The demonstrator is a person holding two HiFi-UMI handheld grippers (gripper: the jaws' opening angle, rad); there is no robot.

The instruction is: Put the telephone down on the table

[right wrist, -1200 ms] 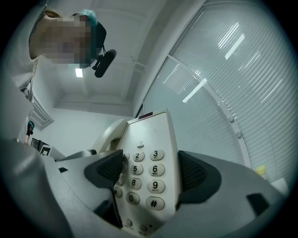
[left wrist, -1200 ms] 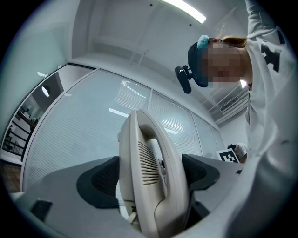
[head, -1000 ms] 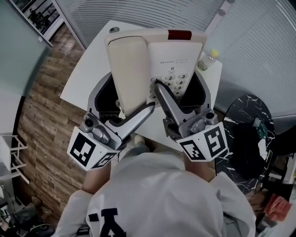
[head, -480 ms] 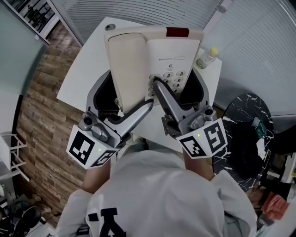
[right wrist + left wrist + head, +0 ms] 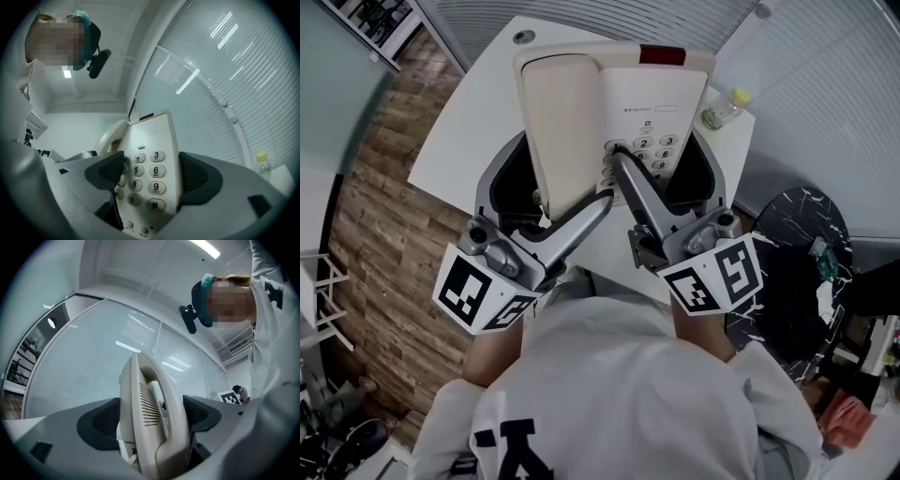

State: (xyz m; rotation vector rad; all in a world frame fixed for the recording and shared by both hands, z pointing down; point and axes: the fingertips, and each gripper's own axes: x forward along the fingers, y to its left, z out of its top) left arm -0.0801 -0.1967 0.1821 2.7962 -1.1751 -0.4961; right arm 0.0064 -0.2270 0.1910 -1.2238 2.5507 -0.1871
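A cream desk telephone with its handset on the cradle hangs in the air over the white table, face up toward the head camera. My left gripper is shut on the handset side of the telephone, with a dark pad on each side. My right gripper is shut on the keypad side, pads pressed to its edges. The telephone hides the table beneath it.
A small bottle with a yellow cap stands at the table's far right corner. A black marbled round table is at the right. Wood floor lies to the left, and window blinds run behind the table.
The telephone and both grippers sit slightly higher in the head view, and the table has shifted with them. Both grips are unchanged.
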